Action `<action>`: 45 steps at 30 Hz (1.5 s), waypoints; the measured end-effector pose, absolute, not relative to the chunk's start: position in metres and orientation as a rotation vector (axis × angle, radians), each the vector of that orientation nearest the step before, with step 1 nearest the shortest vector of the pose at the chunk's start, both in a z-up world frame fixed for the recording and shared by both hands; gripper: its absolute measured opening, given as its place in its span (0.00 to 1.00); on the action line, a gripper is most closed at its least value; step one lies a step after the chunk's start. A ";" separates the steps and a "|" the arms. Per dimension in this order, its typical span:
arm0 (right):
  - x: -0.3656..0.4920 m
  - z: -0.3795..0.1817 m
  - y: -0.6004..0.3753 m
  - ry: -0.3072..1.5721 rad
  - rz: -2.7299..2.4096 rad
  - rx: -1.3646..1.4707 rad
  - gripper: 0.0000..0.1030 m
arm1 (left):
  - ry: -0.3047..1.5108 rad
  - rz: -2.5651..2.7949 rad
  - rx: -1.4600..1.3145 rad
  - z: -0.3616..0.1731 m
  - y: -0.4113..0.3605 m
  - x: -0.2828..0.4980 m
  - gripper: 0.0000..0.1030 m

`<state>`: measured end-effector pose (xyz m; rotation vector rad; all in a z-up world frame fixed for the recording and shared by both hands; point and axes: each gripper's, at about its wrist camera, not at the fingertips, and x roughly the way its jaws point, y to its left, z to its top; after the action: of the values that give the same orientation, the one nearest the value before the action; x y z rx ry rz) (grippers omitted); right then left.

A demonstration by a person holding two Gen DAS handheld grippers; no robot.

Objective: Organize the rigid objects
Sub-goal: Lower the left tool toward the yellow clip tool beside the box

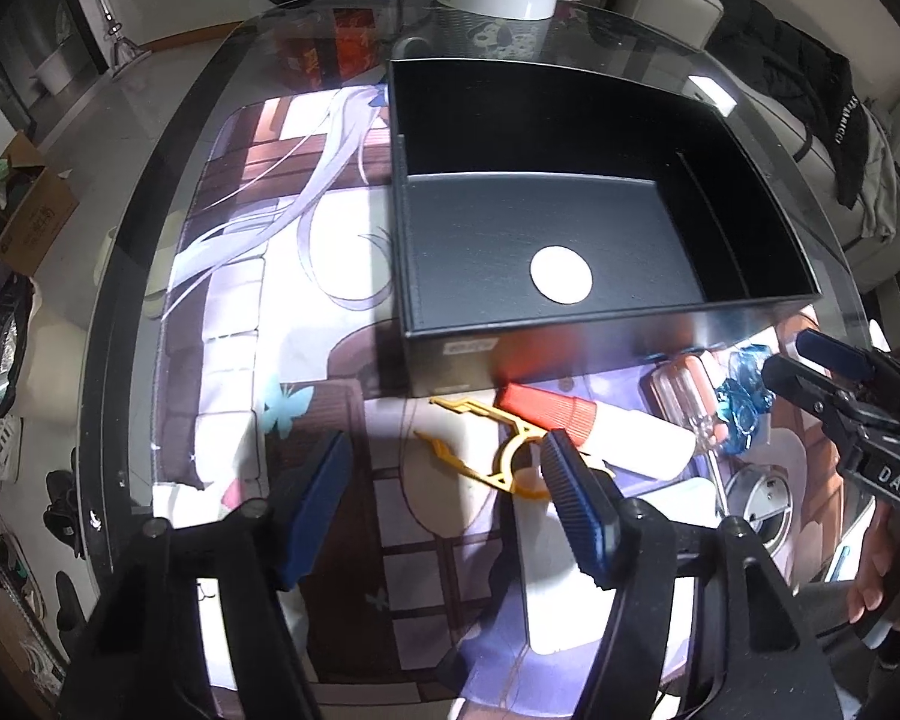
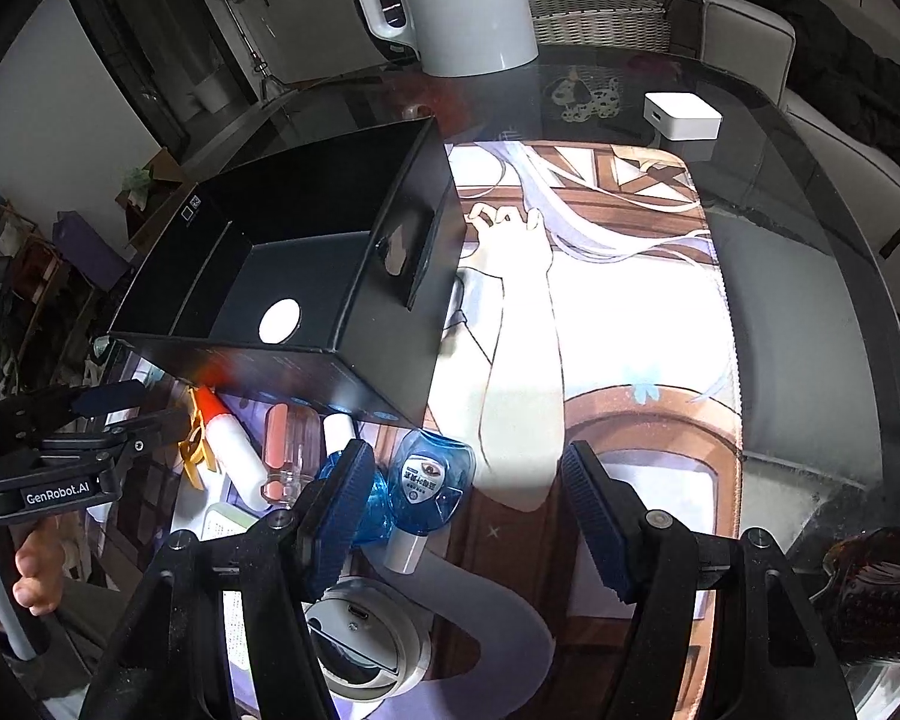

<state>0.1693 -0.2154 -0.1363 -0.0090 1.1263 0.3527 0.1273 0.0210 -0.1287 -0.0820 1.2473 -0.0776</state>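
Note:
A black open box (image 1: 546, 240) (image 2: 306, 276) stands on the printed mat; only a white round sticker (image 1: 561, 274) shows on its floor. Loose items lie in front of it: a yellow plastic clip (image 1: 498, 456) (image 2: 193, 438), a white tube with a red cap (image 1: 594, 426) (image 2: 228, 438), a clear screwdriver handle (image 1: 684, 390) (image 2: 288, 450) and blue plastic pieces (image 1: 744, 402) (image 2: 429, 480). My left gripper (image 1: 444, 504) is open just above the yellow clip. My right gripper (image 2: 462, 510) is open, its left finger by the blue pieces.
A white kettle (image 2: 450, 0) stands at the table's far edge. A small white cube (image 2: 681, 114) lies on the glass at the far right. A round white device (image 2: 360, 642) and a white card (image 2: 225, 522) lie near me. The glass table edge curves round on the left.

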 end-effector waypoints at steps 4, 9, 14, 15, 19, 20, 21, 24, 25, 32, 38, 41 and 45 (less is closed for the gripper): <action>0.170 -0.138 -0.214 1.127 0.353 -0.021 0.66 | 1.275 -0.109 -0.066 -0.133 0.013 0.128 0.41; 0.170 -0.142 -0.211 1.137 0.352 -0.029 0.66 | 1.290 -0.130 -0.058 -0.136 0.010 0.128 0.32; 0.170 -0.142 -0.209 1.129 0.357 -0.033 0.66 | 1.280 -0.144 -0.063 -0.131 0.009 0.128 0.27; 0.170 -0.143 -0.209 1.132 0.358 -0.031 0.66 | 1.276 -0.149 -0.062 -0.129 0.008 0.128 0.26; 0.169 -0.144 -0.208 1.137 0.361 -0.028 0.66 | 1.258 -0.153 -0.029 -0.124 0.004 0.124 0.25; 0.169 -0.144 -0.208 1.137 0.362 -0.028 0.66 | 1.258 -0.153 -0.028 -0.124 0.004 0.124 0.25; 0.169 -0.144 -0.208 1.138 0.360 -0.026 0.66 | 1.260 -0.150 -0.031 -0.124 0.005 0.124 0.25; 0.170 -0.145 -0.209 1.141 0.362 -0.021 0.66 | 1.257 -0.144 -0.039 -0.124 0.008 0.124 0.25; 0.171 -0.145 -0.209 1.141 0.364 -0.020 0.66 | 1.249 -0.146 -0.029 -0.123 0.007 0.124 0.25; 0.168 -0.144 -0.204 1.138 0.377 -0.029 0.66 | 1.241 -0.208 0.071 -0.125 -0.016 0.129 0.25; 0.168 -0.144 -0.209 1.144 0.372 -0.010 0.66 | 1.263 -0.208 0.037 -0.126 -0.010 0.131 0.12; 0.167 -0.143 -0.211 1.144 0.373 -0.006 0.66 | 1.268 -0.212 0.037 -0.127 -0.009 0.131 0.06; 0.168 -0.143 -0.210 1.146 0.377 -0.004 0.66 | 1.282 -0.206 0.037 -0.127 -0.008 0.132 0.03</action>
<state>0.1677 -0.2105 -0.1428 -0.0035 1.1463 0.3768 0.1323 -0.0084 -0.1273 0.0371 1.2824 -0.2055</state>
